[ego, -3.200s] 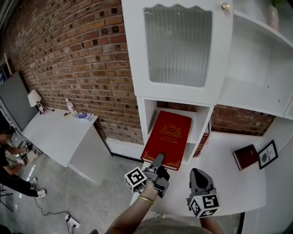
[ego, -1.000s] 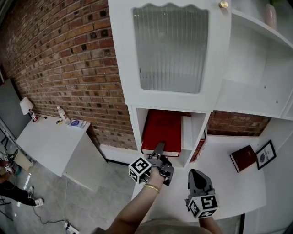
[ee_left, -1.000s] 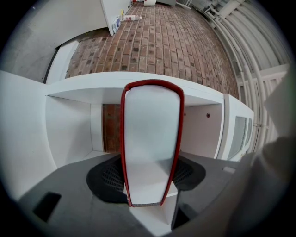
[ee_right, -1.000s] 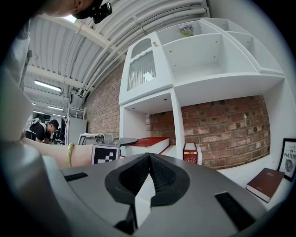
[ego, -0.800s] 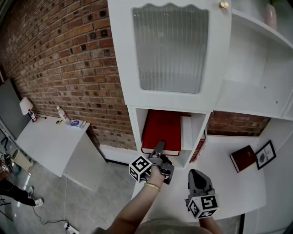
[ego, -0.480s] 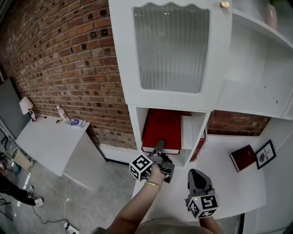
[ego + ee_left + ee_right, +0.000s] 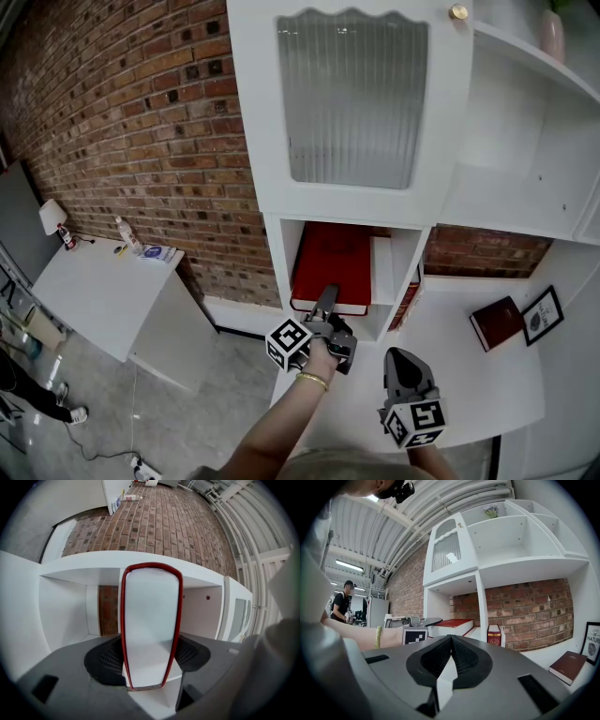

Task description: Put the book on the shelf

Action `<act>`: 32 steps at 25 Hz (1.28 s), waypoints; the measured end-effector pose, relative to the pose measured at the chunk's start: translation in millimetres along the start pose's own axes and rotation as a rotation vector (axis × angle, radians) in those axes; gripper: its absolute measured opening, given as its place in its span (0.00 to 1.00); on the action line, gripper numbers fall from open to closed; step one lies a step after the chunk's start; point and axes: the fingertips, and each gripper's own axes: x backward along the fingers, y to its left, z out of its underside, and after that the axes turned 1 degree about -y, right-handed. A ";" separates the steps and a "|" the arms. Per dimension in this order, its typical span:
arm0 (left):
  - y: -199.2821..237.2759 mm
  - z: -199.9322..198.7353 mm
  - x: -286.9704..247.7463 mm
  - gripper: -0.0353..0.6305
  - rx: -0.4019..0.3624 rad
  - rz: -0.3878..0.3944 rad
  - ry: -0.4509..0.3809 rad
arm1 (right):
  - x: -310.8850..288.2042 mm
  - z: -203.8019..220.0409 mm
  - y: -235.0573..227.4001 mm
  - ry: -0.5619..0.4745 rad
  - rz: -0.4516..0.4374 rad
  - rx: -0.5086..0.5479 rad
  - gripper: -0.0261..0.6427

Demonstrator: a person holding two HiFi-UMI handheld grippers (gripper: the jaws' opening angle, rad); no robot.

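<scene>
Nearest me, R gripper hung shut & empty over the white counter. Ahead, L gripper sat at the page edge of the red book, jaws just easing apart w/ the book between them, grip loosened. Book lay flat inside the lower-left compartment of the shelf. Approx 3 s earlier it stuck out, tilted toward me. Since 1 s ago, no shift.
</scene>
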 end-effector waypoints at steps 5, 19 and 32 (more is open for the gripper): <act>-6.8 -1.8 2.6 0.55 -0.017 0.011 -0.003 | 3.2 0.8 3.1 -0.005 -0.003 -0.005 0.05; -13.8 1.8 26.4 0.62 -0.013 0.030 0.014 | 12.5 1.4 18.5 -0.008 -0.025 -0.016 0.05; -24.4 15.2 62.3 0.62 -0.084 0.047 0.056 | 22.5 -0.5 30.5 -0.051 -0.048 -0.001 0.05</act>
